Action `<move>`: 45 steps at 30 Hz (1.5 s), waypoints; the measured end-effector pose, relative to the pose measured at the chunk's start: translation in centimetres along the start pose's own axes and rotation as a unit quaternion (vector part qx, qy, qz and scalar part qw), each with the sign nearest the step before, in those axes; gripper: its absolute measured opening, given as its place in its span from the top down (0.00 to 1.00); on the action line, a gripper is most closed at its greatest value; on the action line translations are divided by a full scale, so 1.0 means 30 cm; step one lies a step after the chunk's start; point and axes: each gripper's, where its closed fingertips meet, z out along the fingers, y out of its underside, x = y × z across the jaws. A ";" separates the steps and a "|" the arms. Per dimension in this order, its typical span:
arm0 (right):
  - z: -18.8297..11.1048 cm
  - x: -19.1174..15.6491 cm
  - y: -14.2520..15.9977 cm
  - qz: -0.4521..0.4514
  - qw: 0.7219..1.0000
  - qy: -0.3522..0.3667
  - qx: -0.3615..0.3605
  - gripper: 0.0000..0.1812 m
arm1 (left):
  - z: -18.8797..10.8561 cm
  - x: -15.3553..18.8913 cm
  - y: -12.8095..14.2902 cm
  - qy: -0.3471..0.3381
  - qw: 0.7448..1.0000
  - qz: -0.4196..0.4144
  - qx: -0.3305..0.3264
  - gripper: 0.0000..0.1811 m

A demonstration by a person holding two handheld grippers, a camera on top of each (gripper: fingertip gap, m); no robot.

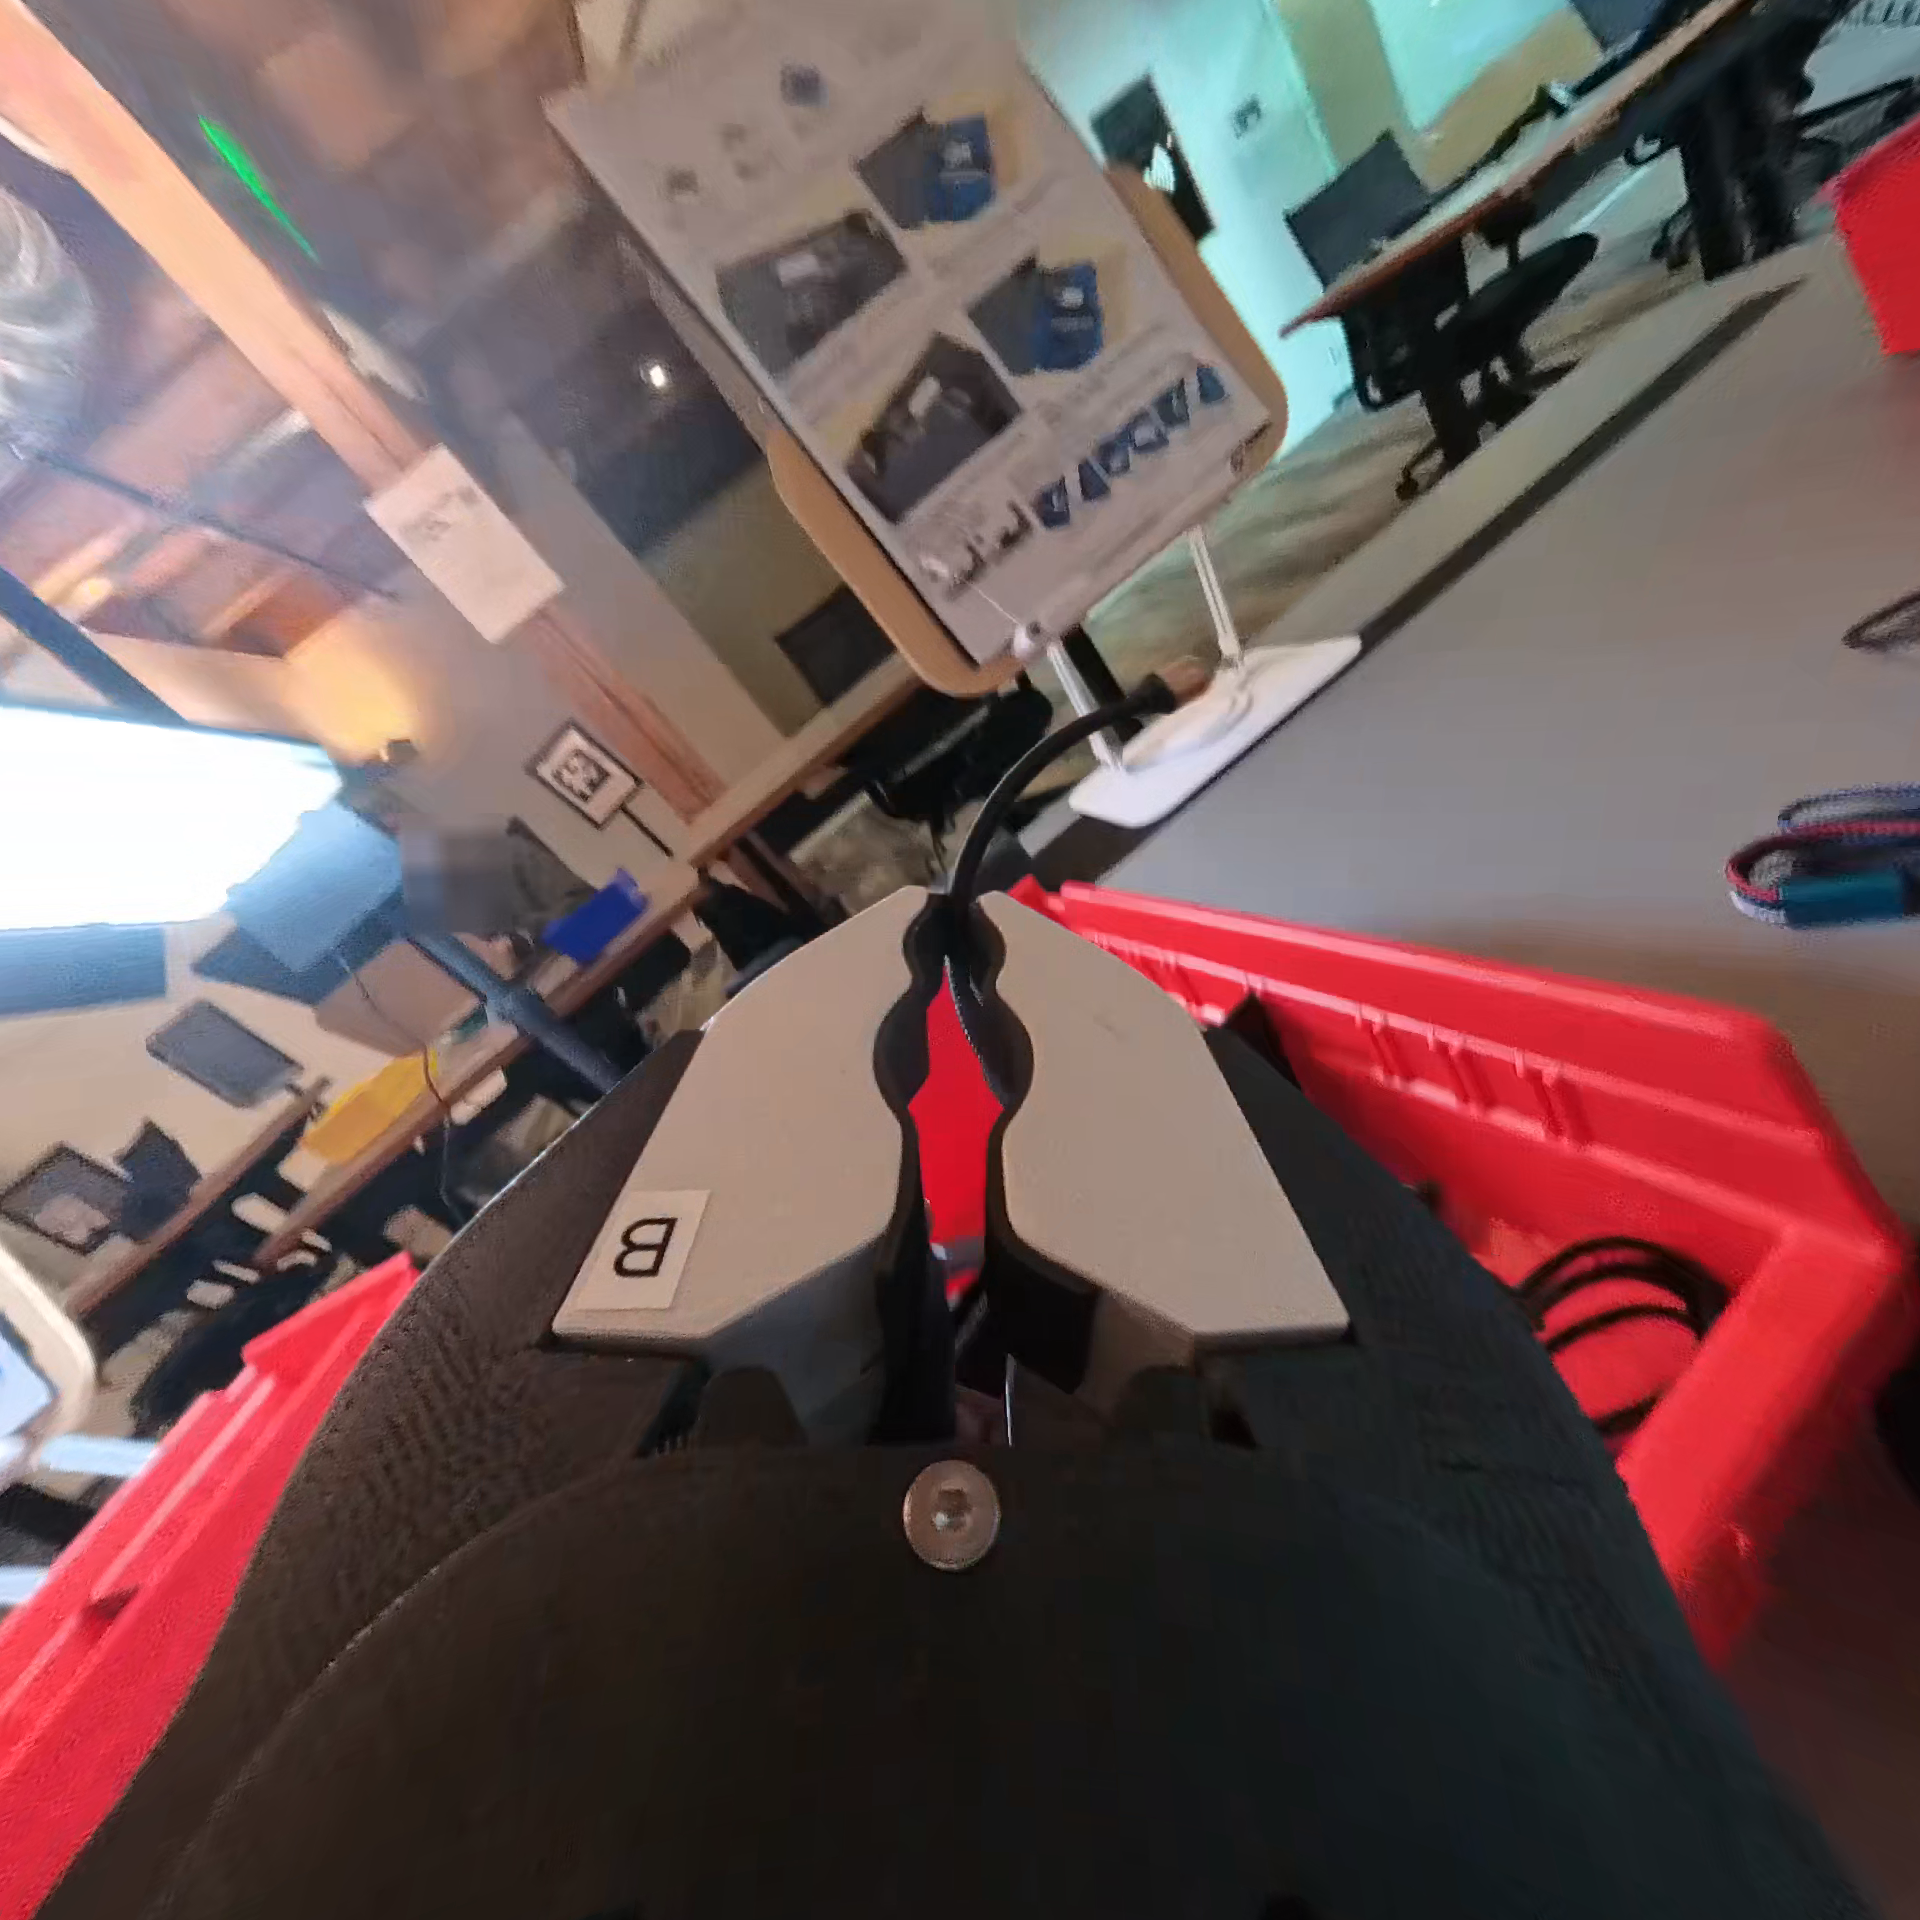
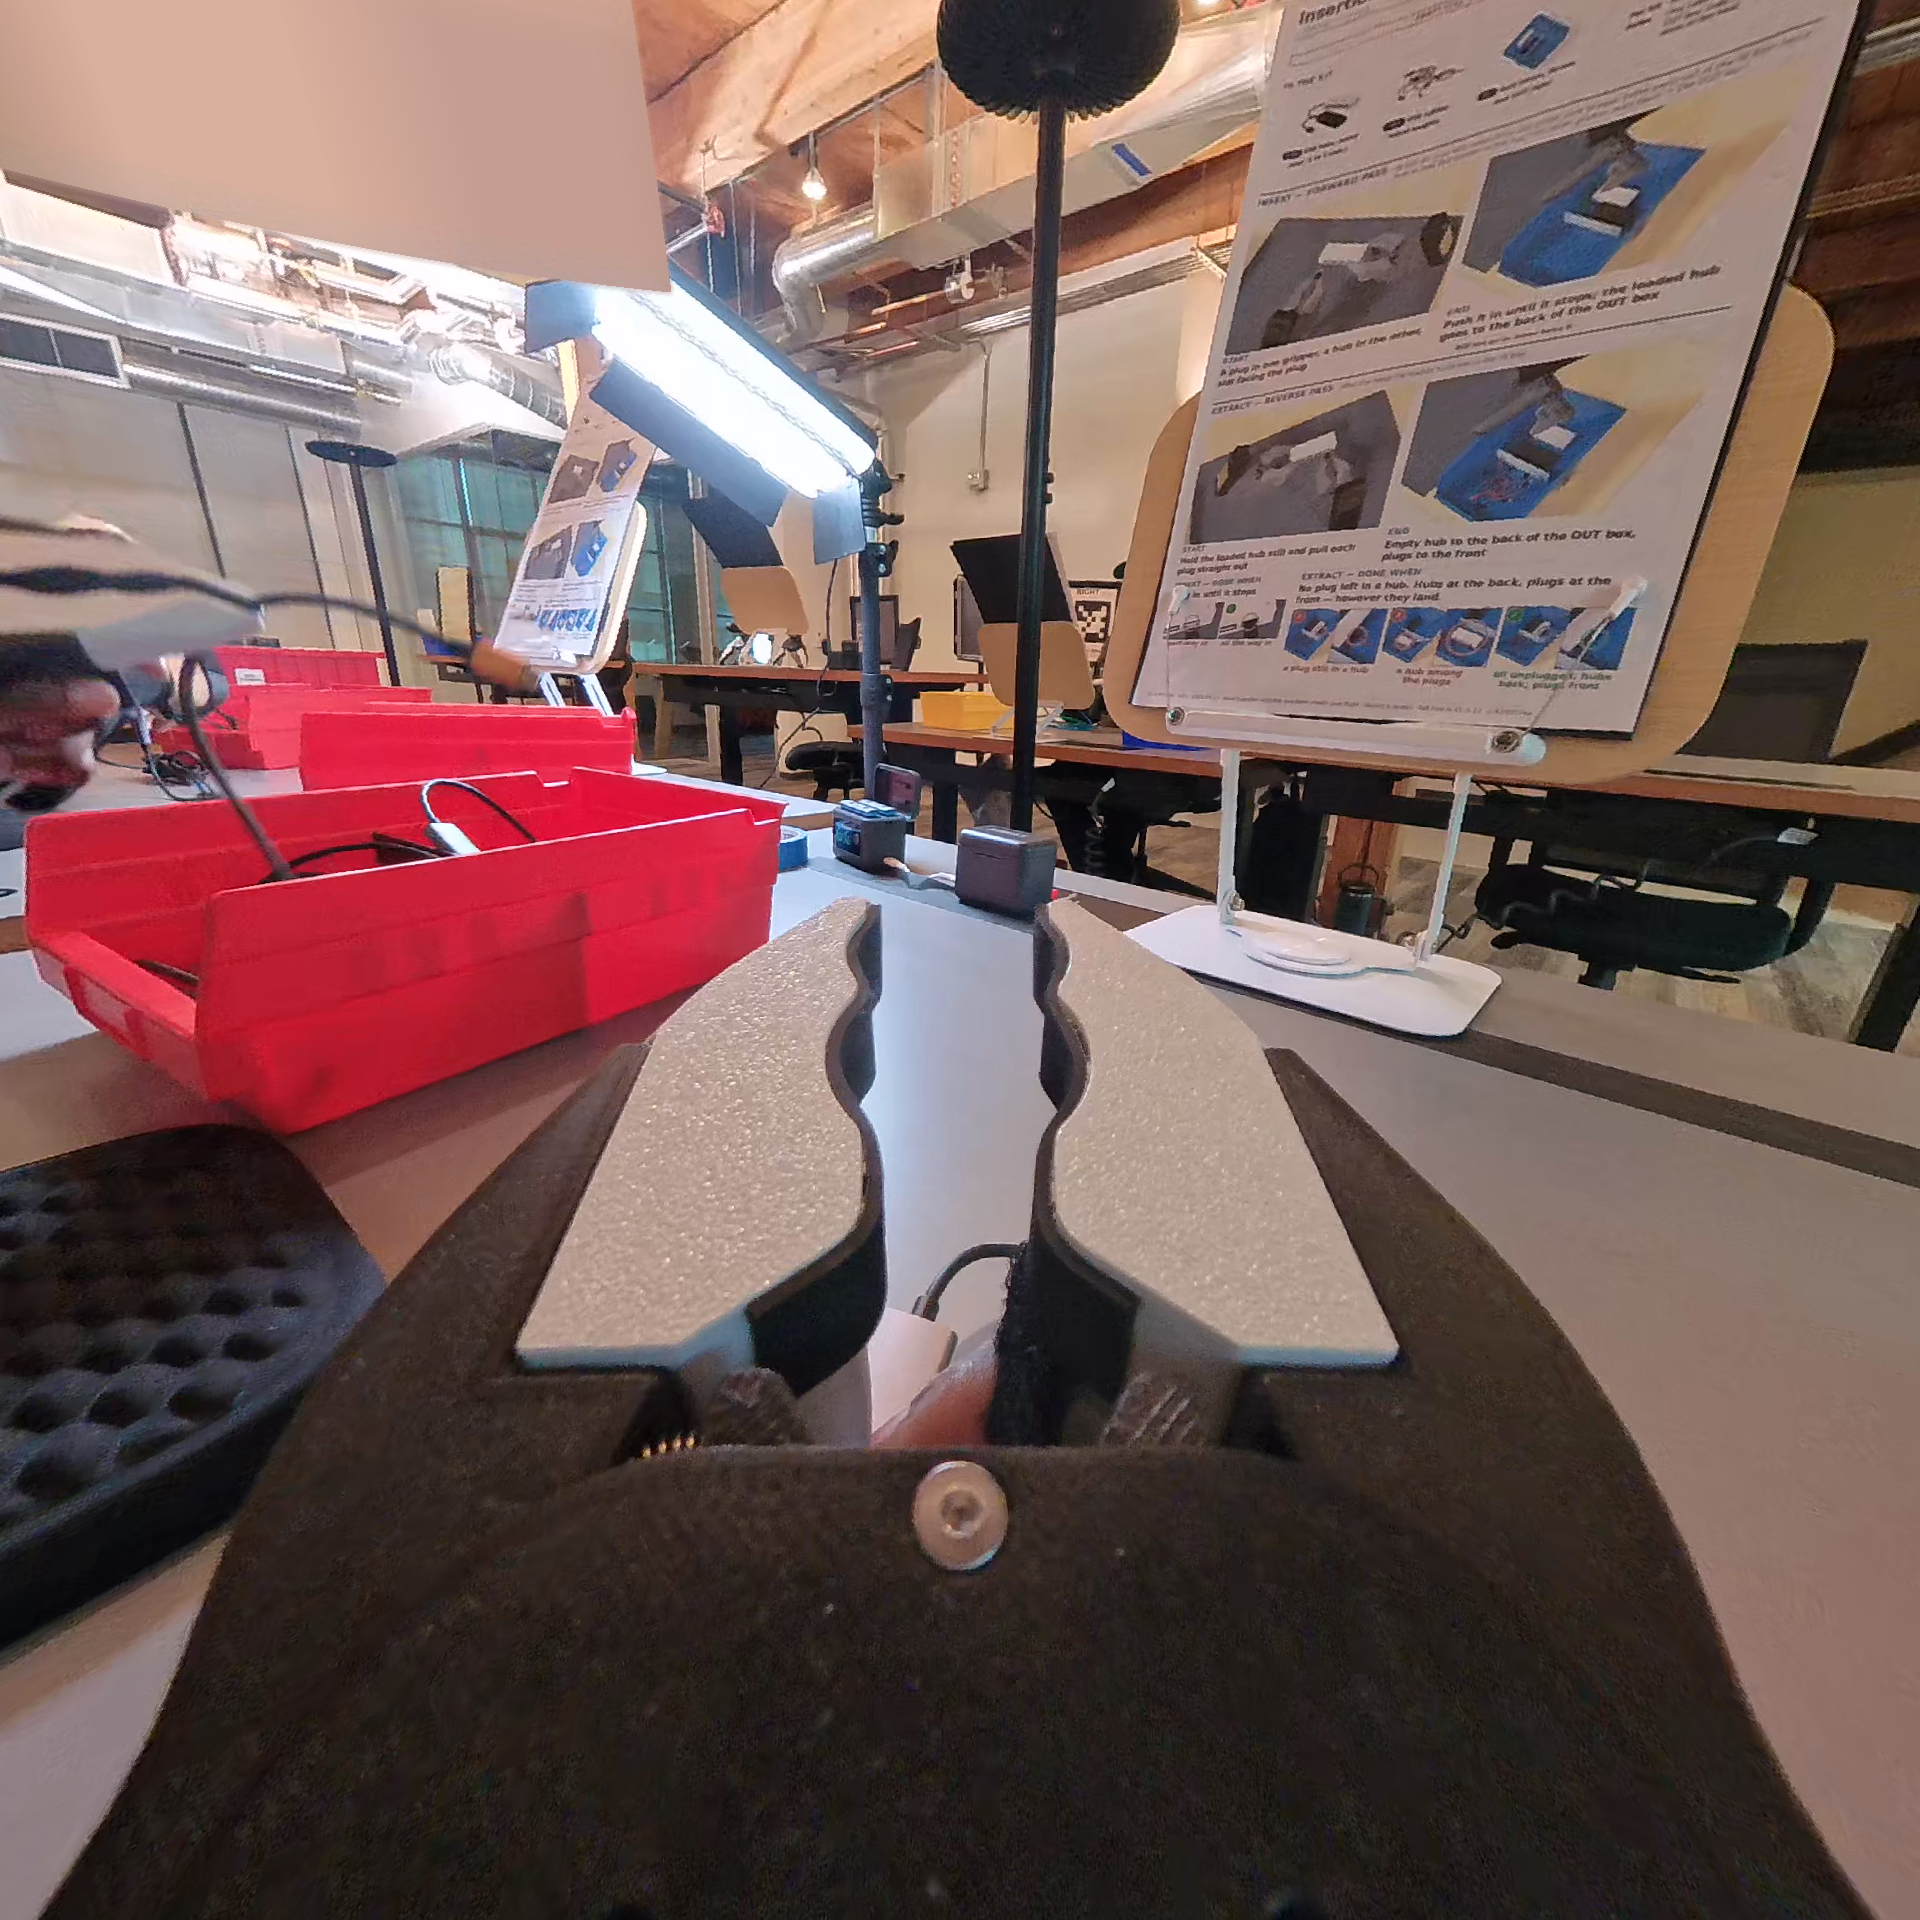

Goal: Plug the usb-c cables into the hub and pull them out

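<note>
My left gripper point(image 1: 961, 904) is shut on a thin black USB-C cable point(image 1: 1023, 769) and is tilted above a red bin point(image 1: 1455, 1039). The cable arcs forward past the tips to its plug point(image 1: 1153, 698). More black cable is coiled in the bin point(image 1: 1600, 1320). In the right wrist view the left gripper point(image 2: 125, 623) hangs over the red bin point(image 2: 416, 987), with the cable point(image 2: 223, 779) trailing into it. A small white adapter point(image 2: 454, 836) lies in the bin. My right gripper point(image 2: 956, 914) is low over the grey table point(image 2: 1558, 1299). Its jaws stand a narrow gap apart, closed deep down on a white hub point(image 2: 914, 1351).
An instruction board on a white stand point(image 2: 1455, 416) rises at the table's far right; it also shows in the left wrist view point(image 1: 987, 343). A black foam pad point(image 2: 135, 1330) lies front left. Two small dark boxes point(image 2: 1003, 868) and a black pole point(image 2: 1039, 520) stand ahead. More red bins point(image 2: 468, 738) sit behind. Left tips to right tips: about 35 cm. To reach the white hub point(image 2: 914, 1351) in a straight line is about 12 cm for my right fingers, about 40 cm for my left.
</note>
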 end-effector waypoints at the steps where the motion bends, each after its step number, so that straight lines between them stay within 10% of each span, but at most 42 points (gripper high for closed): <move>1: 0.000 0.002 0.000 0.002 1.000 0.001 0.000 0.85 | -0.007 0.001 0.044 -0.002 1.000 -0.003 -0.023 0.97; 8: 0.001 0.004 0.001 0.002 1.000 0.002 0.001 0.85 | -0.075 0.077 0.257 0.070 0.970 0.088 -0.216 0.98; 18: 0.003 0.002 0.004 -0.001 1.000 0.003 -0.001 0.85 | -0.080 0.108 0.260 0.120 0.959 0.132 -0.219 0.98; 33: 0.014 -0.033 0.028 -0.009 0.999 -0.027 -0.022 0.85 | -0.044 -0.079 -0.370 -0.134 0.987 0.047 0.078 0.98; 39: 0.003 -0.123 -0.002 0.032 0.992 -0.121 -0.007 0.81 | 0.040 0.120 -0.528 -0.014 0.975 -0.098 0.199 0.98; 45: -0.057 -0.176 -0.143 0.036 0.975 -0.204 0.074 0.66 | 0.171 0.449 -0.463 0.158 0.944 -0.249 0.149 0.98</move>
